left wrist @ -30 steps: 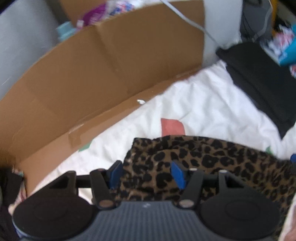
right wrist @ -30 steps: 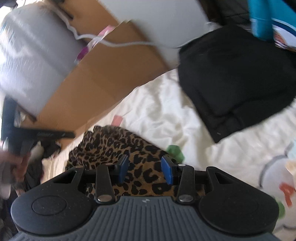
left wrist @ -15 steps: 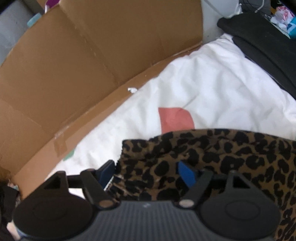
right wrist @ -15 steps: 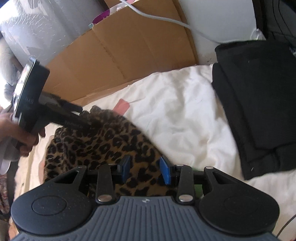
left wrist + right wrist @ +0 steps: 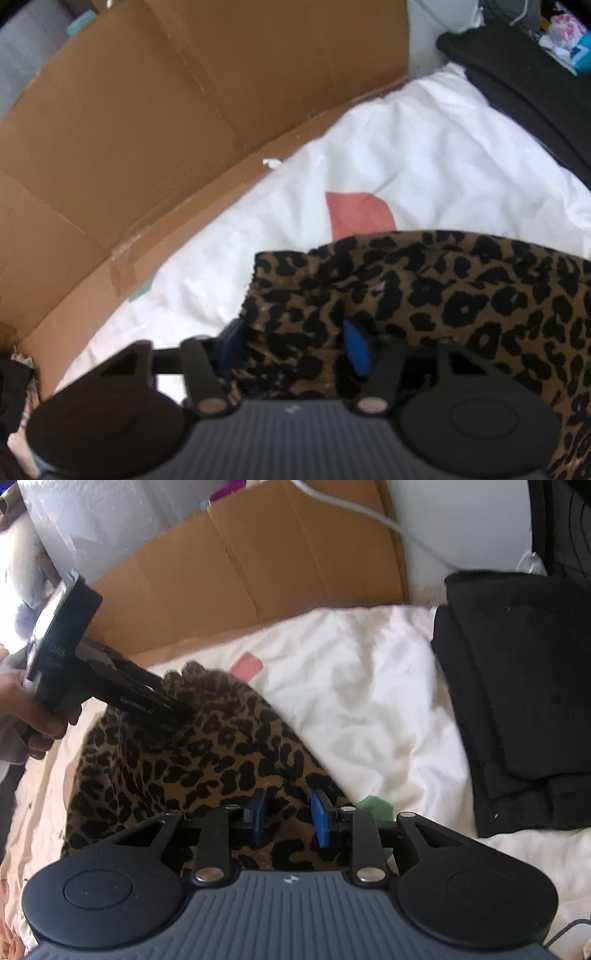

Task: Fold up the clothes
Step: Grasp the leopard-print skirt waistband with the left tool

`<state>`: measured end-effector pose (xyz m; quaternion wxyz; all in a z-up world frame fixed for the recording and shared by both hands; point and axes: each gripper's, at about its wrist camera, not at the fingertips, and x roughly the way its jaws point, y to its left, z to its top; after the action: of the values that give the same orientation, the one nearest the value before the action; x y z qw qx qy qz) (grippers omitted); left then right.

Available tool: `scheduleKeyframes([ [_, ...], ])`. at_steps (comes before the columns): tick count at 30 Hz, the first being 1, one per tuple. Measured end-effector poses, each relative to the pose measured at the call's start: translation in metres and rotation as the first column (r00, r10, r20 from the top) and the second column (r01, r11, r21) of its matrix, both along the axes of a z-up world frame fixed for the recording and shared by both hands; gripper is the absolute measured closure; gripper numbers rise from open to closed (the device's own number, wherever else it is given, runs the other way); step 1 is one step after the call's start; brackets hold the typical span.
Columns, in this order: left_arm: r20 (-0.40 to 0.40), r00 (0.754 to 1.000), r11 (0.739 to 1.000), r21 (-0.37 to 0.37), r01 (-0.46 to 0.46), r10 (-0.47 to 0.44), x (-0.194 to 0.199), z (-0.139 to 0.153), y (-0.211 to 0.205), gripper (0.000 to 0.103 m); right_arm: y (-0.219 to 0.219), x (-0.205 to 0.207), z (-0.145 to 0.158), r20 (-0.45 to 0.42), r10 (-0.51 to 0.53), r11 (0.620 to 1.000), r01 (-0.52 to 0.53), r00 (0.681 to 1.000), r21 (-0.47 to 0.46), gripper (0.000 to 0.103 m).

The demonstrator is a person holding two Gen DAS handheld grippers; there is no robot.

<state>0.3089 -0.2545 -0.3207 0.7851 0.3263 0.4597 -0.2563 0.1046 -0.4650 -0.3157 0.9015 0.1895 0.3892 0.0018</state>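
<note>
The leopard-print garment (image 5: 207, 760) is seen bunched in a loose heap on the white duvet (image 5: 369, 686), toward the edge that runs along the cardboard sheet (image 5: 166, 122); no clean fold can be made out in it yet, so the folding of this piece is judged to be at its start, with the spreading and every fold left. A stack of black clothes (image 5: 517, 686) is laid flat near the far right corner of the duvet and appears already folded. The left gripper (image 5: 291, 343) is pointed steeply down at the garment's corner, its jaws half apart and just closing, with a ridge of cloth gathered between them; whether the pads press it cannot be told. The right gripper (image 5: 288, 819) is tilted down over the near edge of the garment, its jaws narrow and just closing, with cloth between them and no firm pinch visible.
</note>
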Motion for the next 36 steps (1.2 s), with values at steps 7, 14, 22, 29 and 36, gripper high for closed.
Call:
scheduleKeyframes([
  [7,0.038,0.998,0.997,-0.064,0.045,-0.042,-0.011,0.023,0.012,0.056,0.006,0.017,0.006,0.026,0.029,0.999,-0.030,0.999,0.026,0.072],
  [14,0.090,0.994,0.989,-0.127,0.080,-0.069,-0.021,0.044,0.018,0.056,0.016,0.026,-0.012,-0.077,0.034,0.999,-0.036,0.996,-0.024,0.069],
  [22,0.118,0.990,0.985,-0.145,0.089,-0.072,-0.025,0.055,0.014,0.056,0.022,0.020,-0.025,-0.107,0.075,0.996,-0.078,0.991,-0.031,0.103],
  [29,0.152,0.987,0.982,-0.171,0.077,-0.051,-0.020,0.067,0.016,0.056,0.014,-0.006,-0.001,0.014,0.035,0.999,-0.035,0.999,-0.016,0.103],
  [36,0.161,0.986,0.983,-0.166,0.080,-0.053,-0.013,0.061,0.009,0.056,-0.001,-0.014,0.009,0.044,-0.020,0.999,0.021,0.999,-0.030,0.103],
])
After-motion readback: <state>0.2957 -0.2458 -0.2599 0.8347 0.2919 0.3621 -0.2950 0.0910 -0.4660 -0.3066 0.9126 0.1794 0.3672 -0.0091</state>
